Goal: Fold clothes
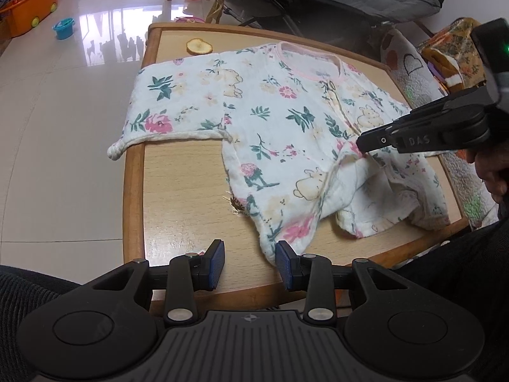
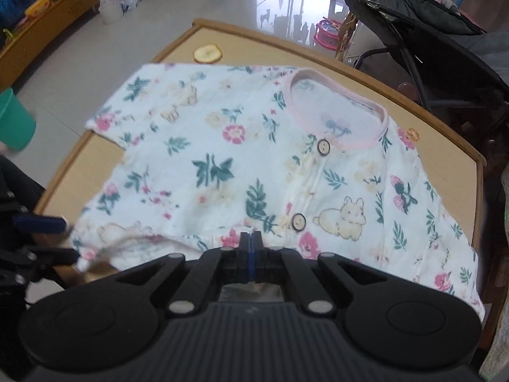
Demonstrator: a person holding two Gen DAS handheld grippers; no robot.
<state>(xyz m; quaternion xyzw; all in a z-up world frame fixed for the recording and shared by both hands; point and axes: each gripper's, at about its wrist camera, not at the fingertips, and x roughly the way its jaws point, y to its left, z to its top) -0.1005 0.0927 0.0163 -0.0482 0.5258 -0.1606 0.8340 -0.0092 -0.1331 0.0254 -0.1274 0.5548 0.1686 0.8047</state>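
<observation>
The floral baby top (image 1: 280, 127) lies spread on my wooden table (image 1: 178, 191), filling the centre and right of the left wrist frame, its long axis running from the pink collar at upper right down to the hem at lower centre. That hem corner sits just ahead of my left gripper (image 1: 249, 265), whose blue pads are spread with nothing between them, so I judge this hand nearest for the next grab. Only the right wrist view shows my right gripper (image 2: 251, 248) pressed together on the lifted lower edge beneath the buttons (image 2: 299, 222).
</observation>
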